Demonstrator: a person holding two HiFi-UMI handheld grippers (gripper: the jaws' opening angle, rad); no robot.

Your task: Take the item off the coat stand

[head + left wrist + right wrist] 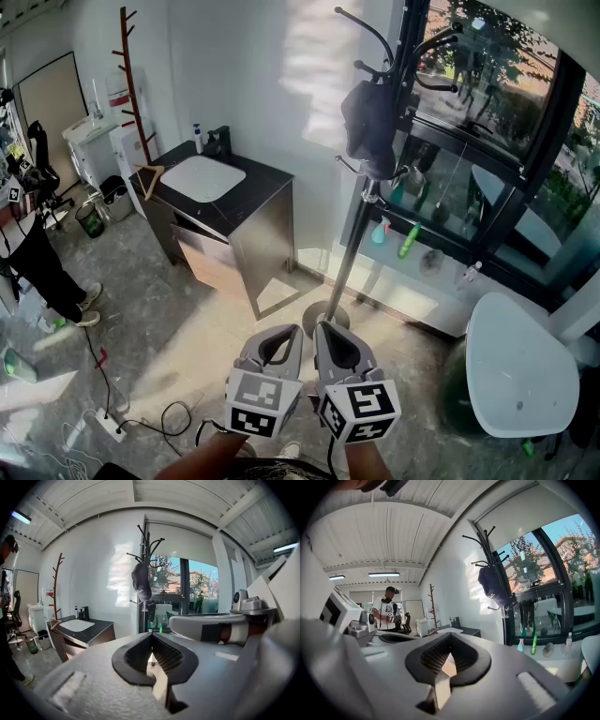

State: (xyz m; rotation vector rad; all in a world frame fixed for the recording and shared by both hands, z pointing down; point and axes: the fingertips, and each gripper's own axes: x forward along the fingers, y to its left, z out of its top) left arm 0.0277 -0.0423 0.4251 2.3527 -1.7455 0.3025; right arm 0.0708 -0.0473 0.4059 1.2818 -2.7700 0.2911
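Note:
A black coat stand (372,178) rises in front of the window, its round base on the floor. A dark cap (367,124) hangs from one of its hooks, also seen in the left gripper view (141,582) and the right gripper view (491,584). Both grippers sit side by side low in the head view, well short of the stand. My left gripper (278,345) is shut with nothing in it. My right gripper (339,345) is likewise shut and empty. Each one's jaws meet at the tips in its own view.
A dark cabinet with a white sink (202,178) stands at the left wall, a wooden coat tree (134,89) behind it. A white round table (517,366) is at the right. Cables and a power strip (108,424) lie on the floor. A person (37,253) stands far left.

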